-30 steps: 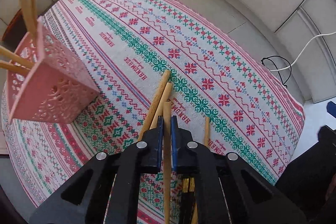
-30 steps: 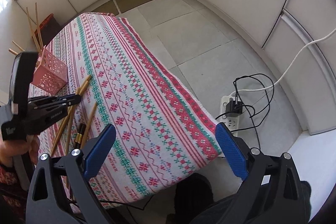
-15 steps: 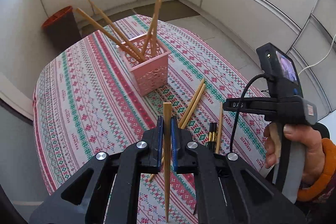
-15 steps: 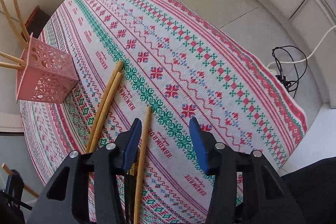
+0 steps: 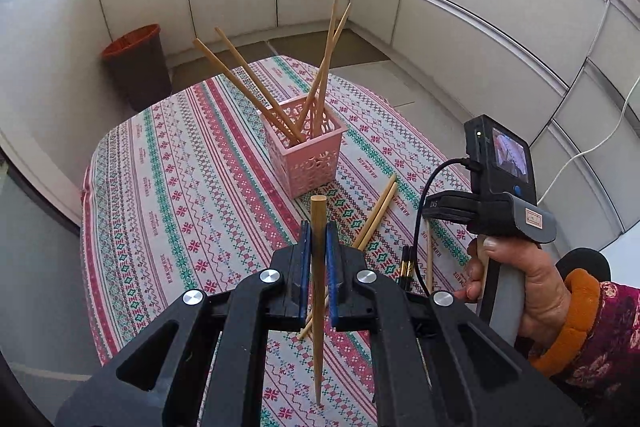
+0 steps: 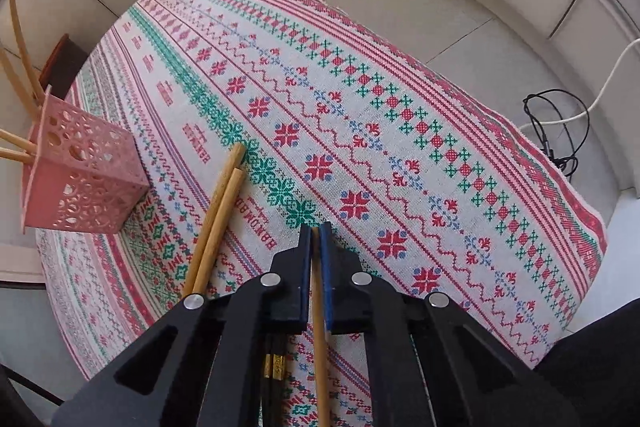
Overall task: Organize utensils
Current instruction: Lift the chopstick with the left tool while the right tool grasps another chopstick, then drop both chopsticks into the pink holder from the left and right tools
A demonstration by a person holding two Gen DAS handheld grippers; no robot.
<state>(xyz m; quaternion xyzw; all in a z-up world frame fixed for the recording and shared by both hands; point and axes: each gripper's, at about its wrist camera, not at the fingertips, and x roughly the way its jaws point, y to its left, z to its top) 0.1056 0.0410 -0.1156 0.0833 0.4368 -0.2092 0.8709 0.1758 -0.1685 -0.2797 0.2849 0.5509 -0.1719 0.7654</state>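
In the left wrist view the left tool (image 5: 318, 239) is sitting at the lower centre of the frame, its blue pads pressed tight on a wooden chopstick (image 5: 318, 291). That chopstick is running almost straight up and down the frame, blunt end poking out above the pads, thin tip pointing down toward the bottom edge over the patterned cloth of the desk (image 5: 168, 187). Just above its blunt end, at the centre of the frame, a pink perforated basket (image 5: 310, 157) is standing upright on the cloth, with four chopsticks leaning out of it, two toward the upper left and two nearly upright.

In the right wrist view the right tool (image 6: 316, 239) is sitting at the lower centre, closed right down on a thinner chopstick (image 6: 320, 339) that is lying on the cloth with its long axis running from the pads toward the bottom edge. To its left a loose pair of chopsticks (image 6: 218, 211) is lying side by side, slanting toward the upper right, blunt ends uppermost. A dark pair with gold bands (image 6: 274, 367) is showing under the tool.

The cloth is carrying woven lettering reading "HANDMADE", seen upside down beside the tool; the smaller script below it is too fine to read.
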